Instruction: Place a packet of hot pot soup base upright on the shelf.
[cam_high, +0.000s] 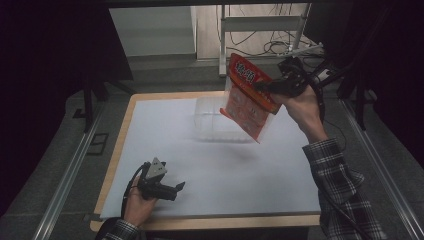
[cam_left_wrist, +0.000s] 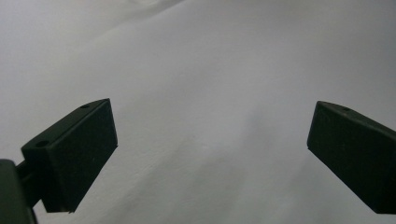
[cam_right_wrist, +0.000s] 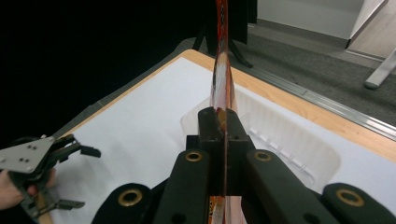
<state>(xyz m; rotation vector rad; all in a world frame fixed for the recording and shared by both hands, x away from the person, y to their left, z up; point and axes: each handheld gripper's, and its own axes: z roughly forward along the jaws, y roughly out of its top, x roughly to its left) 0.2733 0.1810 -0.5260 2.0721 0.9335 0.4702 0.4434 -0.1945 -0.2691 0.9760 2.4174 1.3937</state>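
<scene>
A flat orange-red snack packet (cam_high: 247, 95) hangs in the air over the far side of the table, above a clear plastic tray (cam_high: 216, 120). My right gripper (cam_high: 260, 86) is shut on the packet's edge, held up at the far right. In the right gripper view the packet (cam_right_wrist: 222, 70) stands edge-on between the closed jaws, with the clear tray (cam_right_wrist: 285, 140) below it. My left gripper (cam_high: 177, 189) rests low on the white sheet near the front left, its jaws wide apart with nothing between them. The left gripper (cam_left_wrist: 210, 154) view looks onto bare white sheet.
A white sheet (cam_high: 210, 165) covers the wooden table (cam_high: 125, 120). A metal stand (cam_high: 260, 25) and loose cables (cam_high: 280, 47) lie on the floor beyond the far edge. Floor rails (cam_high: 70, 175) run along both sides of the table.
</scene>
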